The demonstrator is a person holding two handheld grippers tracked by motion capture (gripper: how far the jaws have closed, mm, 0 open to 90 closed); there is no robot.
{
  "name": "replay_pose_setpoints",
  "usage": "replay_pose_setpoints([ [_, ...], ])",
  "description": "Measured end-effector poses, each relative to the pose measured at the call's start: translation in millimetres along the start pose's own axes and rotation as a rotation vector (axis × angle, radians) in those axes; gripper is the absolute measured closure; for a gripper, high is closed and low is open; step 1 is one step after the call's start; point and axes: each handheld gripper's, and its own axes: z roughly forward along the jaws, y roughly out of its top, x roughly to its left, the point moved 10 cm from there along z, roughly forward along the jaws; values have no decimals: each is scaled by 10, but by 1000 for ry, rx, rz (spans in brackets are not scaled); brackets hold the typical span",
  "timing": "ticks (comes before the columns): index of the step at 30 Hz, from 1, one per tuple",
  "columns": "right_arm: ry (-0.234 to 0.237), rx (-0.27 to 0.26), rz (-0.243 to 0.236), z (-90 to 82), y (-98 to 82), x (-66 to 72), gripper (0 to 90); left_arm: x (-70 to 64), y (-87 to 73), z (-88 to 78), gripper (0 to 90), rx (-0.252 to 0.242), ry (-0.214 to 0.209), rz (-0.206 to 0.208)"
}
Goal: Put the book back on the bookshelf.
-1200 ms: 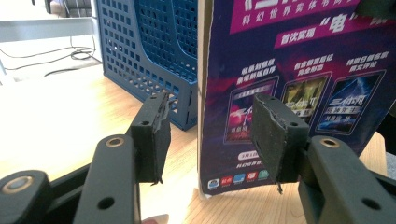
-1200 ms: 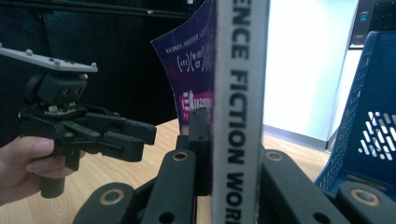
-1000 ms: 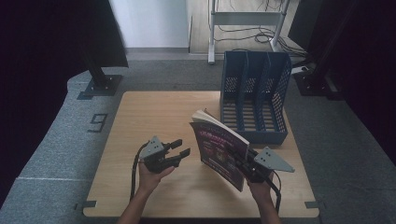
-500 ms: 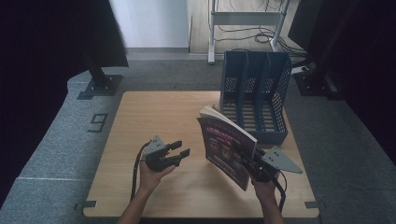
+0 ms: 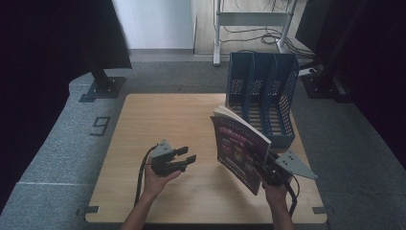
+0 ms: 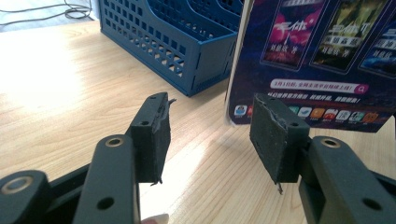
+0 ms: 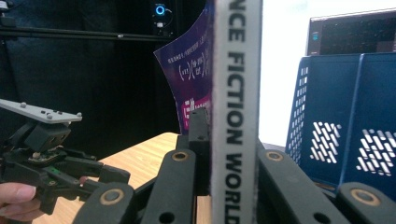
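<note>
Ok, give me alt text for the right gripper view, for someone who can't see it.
The right hand-held gripper clamps the spine of an upright magazine, whose purple cover curls away to the left. A blue file rack stands behind on the right, and the left hand-held gripper shows low at the left over the wooden table.

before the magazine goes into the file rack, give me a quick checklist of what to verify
1. Right hand-held gripper clamped on the magazine spine: ok.
2. Magazine upright: not ok, it leans.
3. Rack slots free of other things: ok, as far as the high view shows.
4. Left hand-held gripper open, holding nothing, apart from the magazine: ok.
5. Magazine bottom edge off the table: cannot tell.
</note>
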Motion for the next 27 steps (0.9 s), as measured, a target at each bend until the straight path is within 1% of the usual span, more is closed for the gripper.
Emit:
replay_pose_setpoints([
  [7, -21, -19, -1, -46, 49, -54, 814, 2, -11, 7, 476, 5, -1, -1],
  [14, -39, -24, -13, -70, 70, -89, 814, 3, -21, 14, 477, 10, -2, -1],
  [17, -44, -27, -13, -77, 73, -101, 814, 8, -23, 13, 478, 10, -2, -3],
  [24, -53, -39, -29, -102, 102, -120, 814, 14, -26, 12, 479, 10, -1, -4],
  [27, -58, -44, -25, -110, 108, -132, 814, 12, -30, 15, 479, 12, -1, -3],
])
